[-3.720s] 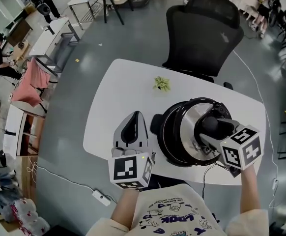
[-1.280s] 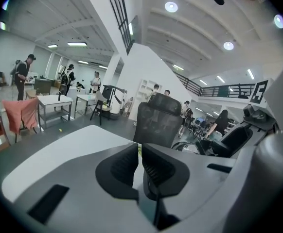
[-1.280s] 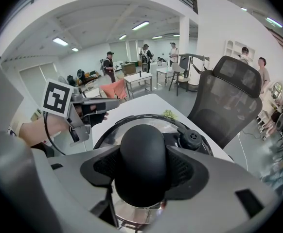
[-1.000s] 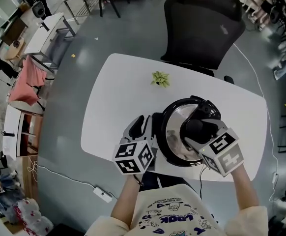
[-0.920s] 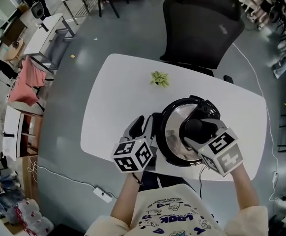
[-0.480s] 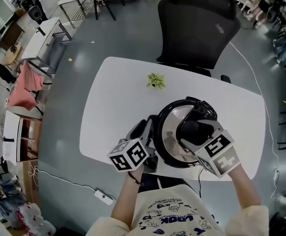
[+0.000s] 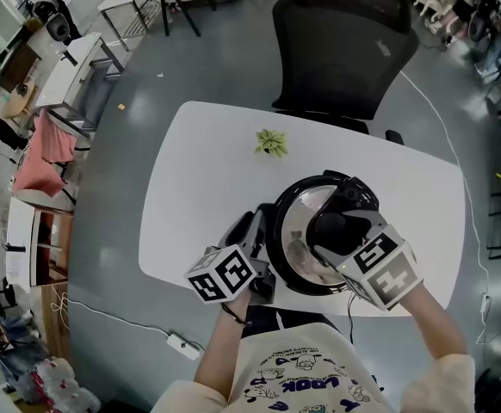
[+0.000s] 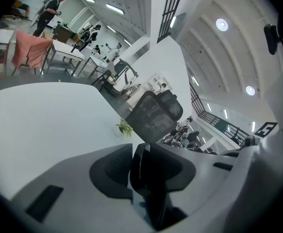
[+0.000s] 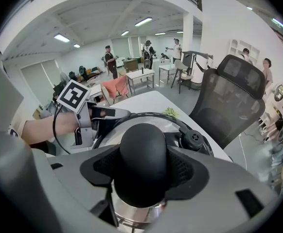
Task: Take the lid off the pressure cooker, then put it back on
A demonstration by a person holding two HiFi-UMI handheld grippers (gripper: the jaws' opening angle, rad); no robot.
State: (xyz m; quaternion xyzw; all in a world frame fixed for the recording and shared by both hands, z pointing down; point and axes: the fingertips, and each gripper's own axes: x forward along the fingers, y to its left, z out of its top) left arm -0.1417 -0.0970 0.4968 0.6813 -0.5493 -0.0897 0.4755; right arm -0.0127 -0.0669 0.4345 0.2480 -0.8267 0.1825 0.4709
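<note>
The black pressure cooker [image 7: 278, 261] stands on the white table [image 7: 199, 170] with its steel lid [image 7: 298, 226] on it. My right gripper [image 7: 341, 232] reaches down from above and is shut on the lid's black knob [image 9: 142, 161], which fills the gap between its pads. At the cooker's left side, my left gripper [image 7: 255, 229] lies nearly level. The cooker's black side handle [image 8: 153, 178] sits between its jaws, which have just been closing on it. From the right gripper view, the left gripper [image 9: 110, 114] shows against the cooker's rim.
A small green plant [image 7: 270, 143] lies on the table behind the cooker. A black office chair [image 7: 345, 41] stands at the far edge. The lid's black valve [image 9: 192, 137] sits behind the knob. A power strip [image 7: 175, 345] lies on the floor at front left.
The left gripper came from the table beside the cooker onto its side handle, then rolled over the last second, tipping its marker cube leftward. The right gripper stayed on the knob.
</note>
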